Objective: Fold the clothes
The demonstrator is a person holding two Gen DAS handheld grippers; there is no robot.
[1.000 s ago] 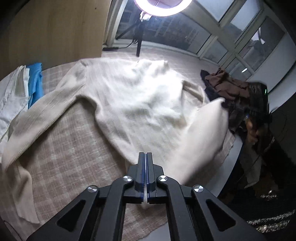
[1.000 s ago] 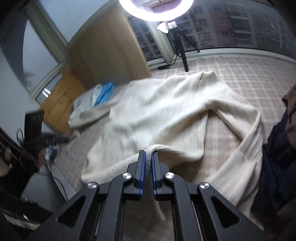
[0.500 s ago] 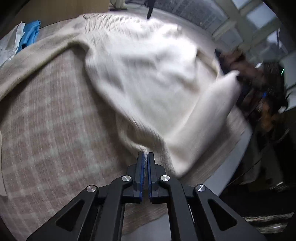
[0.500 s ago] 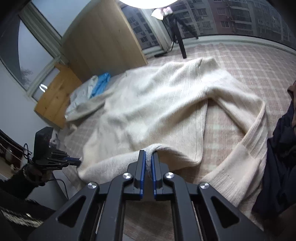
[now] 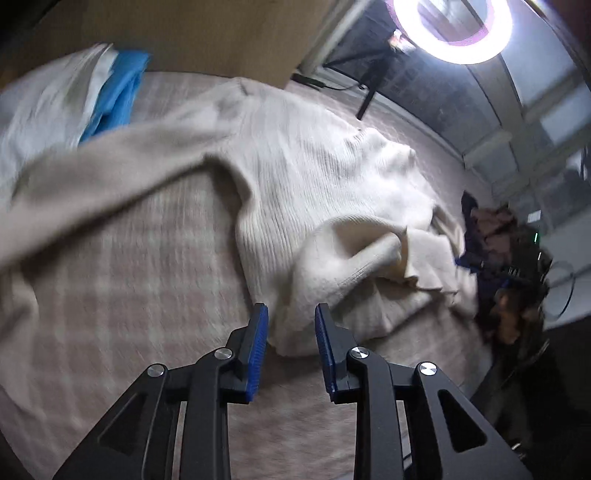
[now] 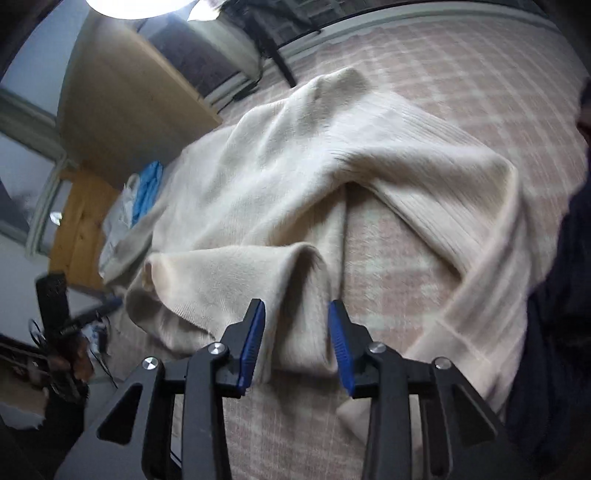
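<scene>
A cream ribbed sweater (image 5: 314, 177) lies spread on the pink checked blanket (image 5: 110, 288), its lower part folded up into a loose hump. In the left wrist view my left gripper (image 5: 290, 326) is just above the blanket. Its jaws are opening, with a corner of the sweater's hem lying slack between the blue pads (image 5: 258, 332). In the right wrist view the sweater (image 6: 295, 173) shows one sleeve bent down the right side. My right gripper (image 6: 295, 326) is opening too, with a fold of the sweater loose between its pads (image 6: 338, 332).
Folded white and blue cloths (image 5: 118, 92) lie at the far left of the blanket. A heap of dark clothes (image 5: 491, 225) sits at its right edge. A ring light (image 5: 450, 29) on a tripod stands beyond, beside a wooden panel (image 5: 184, 37).
Both grippers were shut on the sweater's hem and have come down to the blanket. Their jaws have parted and the fabric has slumped into a loose fold.
</scene>
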